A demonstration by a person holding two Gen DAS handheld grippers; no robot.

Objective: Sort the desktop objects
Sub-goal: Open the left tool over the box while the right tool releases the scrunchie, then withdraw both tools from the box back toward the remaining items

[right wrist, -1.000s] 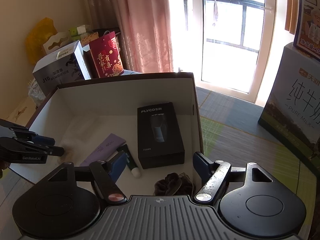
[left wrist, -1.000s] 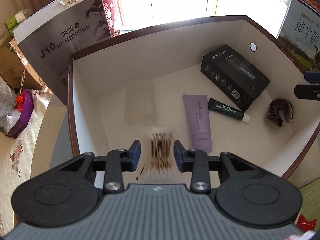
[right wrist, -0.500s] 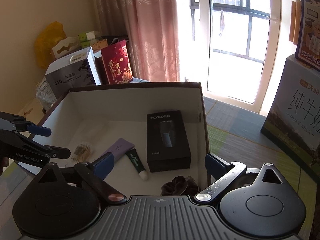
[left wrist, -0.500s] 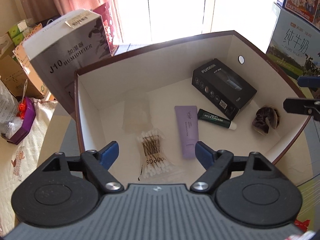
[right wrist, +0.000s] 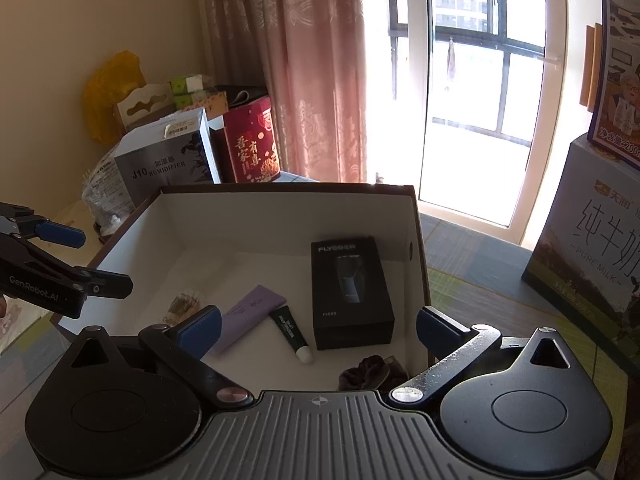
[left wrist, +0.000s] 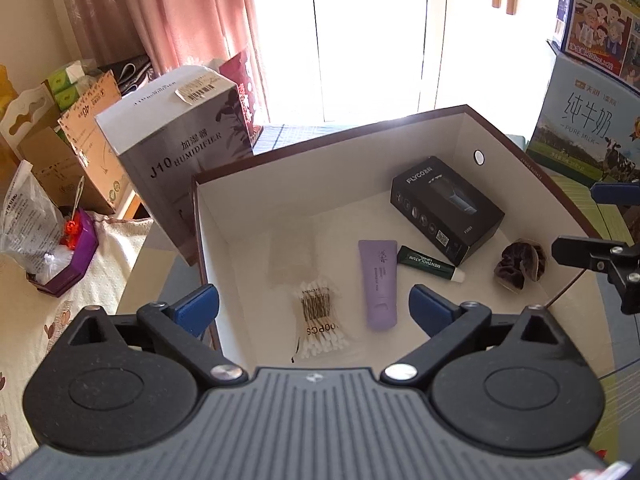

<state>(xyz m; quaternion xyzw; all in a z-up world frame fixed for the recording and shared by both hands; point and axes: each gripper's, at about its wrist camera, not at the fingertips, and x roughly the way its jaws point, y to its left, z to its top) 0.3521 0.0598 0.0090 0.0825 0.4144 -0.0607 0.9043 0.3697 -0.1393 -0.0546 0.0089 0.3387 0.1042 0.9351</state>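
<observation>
Since it let go a second ago, the left gripper (left wrist: 314, 304) gapes empty above the cotton swabs (left wrist: 319, 317); right gripper (right wrist: 318, 326) likewise wide.

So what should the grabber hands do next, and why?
Probably lift the left gripper up and away from the box. It is open and empty, and the cotton swabs already lie inside beside the purple tube. The right gripper is open too.

Storage box (left wrist: 532, 168) viewed downward from close above its near-left corner by the left wrist camera, from its right side by the right wrist camera, box interior shared by both.
</observation>
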